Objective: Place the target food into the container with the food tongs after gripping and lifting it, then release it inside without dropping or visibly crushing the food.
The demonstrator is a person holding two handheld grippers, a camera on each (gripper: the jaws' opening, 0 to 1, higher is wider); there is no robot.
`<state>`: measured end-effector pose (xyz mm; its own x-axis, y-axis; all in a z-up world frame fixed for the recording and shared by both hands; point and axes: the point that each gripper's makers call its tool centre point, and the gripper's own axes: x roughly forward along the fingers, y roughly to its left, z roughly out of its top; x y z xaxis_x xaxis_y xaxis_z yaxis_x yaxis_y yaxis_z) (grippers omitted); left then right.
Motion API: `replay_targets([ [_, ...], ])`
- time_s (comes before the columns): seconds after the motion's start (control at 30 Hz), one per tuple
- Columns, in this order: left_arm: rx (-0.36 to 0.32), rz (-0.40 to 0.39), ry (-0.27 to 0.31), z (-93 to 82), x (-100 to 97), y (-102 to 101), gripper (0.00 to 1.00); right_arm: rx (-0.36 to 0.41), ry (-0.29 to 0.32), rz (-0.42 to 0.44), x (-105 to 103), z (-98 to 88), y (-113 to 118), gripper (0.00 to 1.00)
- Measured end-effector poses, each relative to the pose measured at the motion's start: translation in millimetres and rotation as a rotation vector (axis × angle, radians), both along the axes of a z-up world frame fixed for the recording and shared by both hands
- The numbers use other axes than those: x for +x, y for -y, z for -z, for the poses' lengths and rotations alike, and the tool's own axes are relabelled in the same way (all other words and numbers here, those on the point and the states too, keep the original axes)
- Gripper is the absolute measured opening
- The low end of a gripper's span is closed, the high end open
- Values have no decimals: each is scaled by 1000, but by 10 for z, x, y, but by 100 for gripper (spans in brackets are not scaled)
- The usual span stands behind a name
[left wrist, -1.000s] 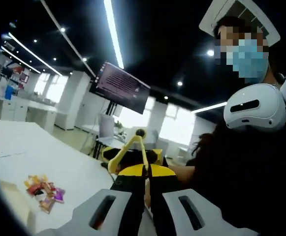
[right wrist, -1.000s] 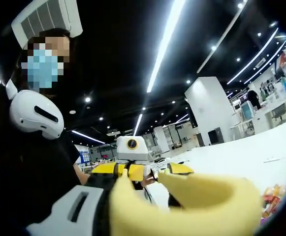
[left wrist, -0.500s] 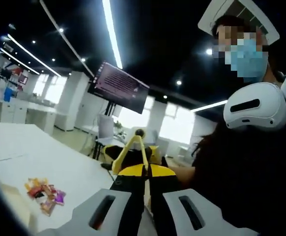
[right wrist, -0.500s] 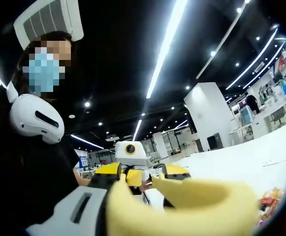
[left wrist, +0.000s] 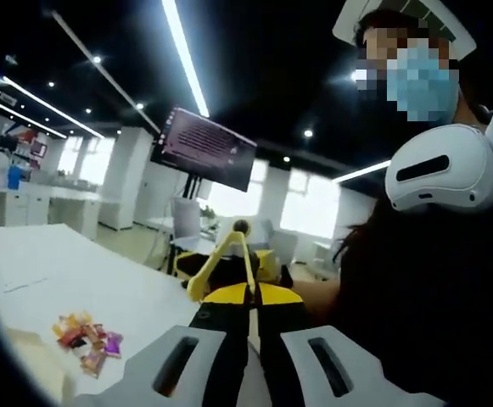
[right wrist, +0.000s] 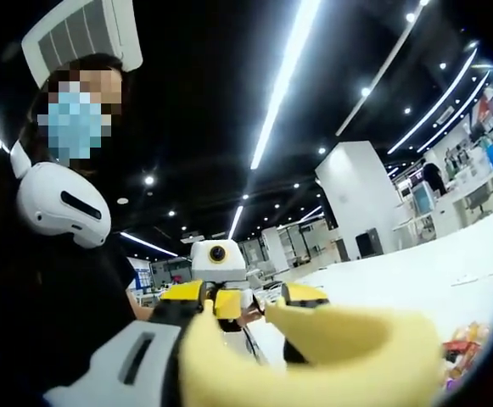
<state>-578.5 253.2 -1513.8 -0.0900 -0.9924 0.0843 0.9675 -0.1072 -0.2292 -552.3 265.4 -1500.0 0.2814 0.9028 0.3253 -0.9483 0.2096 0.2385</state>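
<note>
On the white table point(left wrist: 102, 292), the pile of wrapped sweets point(left wrist: 86, 344) lay untouched near the edge, with bare matte tabletop stretching away behind it and plenty of free room to swing over. In the right gripper view the same pile point(right wrist: 460, 349) showed at the far right, low on the table point(right wrist: 416, 275). The person facing me, in dark clothes with a glossy white headset point(left wrist: 439, 180), closed off one side. Beyond lay an open hall with long ceiling light strips and a dark monitor point(left wrist: 204, 149).

My right gripper point(right wrist: 246, 339) was grasping the food tongs point(right wrist: 331, 348), a smooth yellow plastic curve that was wide and blurred close to the lens. From the left gripper view the tongs point(left wrist: 219, 261) made a slim V rising to a dark hinge knob. My left gripper point(left wrist: 253, 293) had its ribbed grey jaws drawn together, with only a thin slit between the yellow tips and nothing that I could see in them. It faced the other camera head-on point(right wrist: 227, 298).

Against half a second earlier only my cameras had drifted a little. The sweets lay as before and the tongs sat the same way.
</note>
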Motion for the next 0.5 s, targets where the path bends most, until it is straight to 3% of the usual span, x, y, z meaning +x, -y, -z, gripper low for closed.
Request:
replay_targets([
  [0.33, -2, 2, 15, -20, 22, -2, 0, 8, 2, -10, -17, -21, -3, 31],
  [0.5, -27, -55, 55, -13, 91, 4, 0, -5, 4, 28, 43, -17, 23, 29],
])
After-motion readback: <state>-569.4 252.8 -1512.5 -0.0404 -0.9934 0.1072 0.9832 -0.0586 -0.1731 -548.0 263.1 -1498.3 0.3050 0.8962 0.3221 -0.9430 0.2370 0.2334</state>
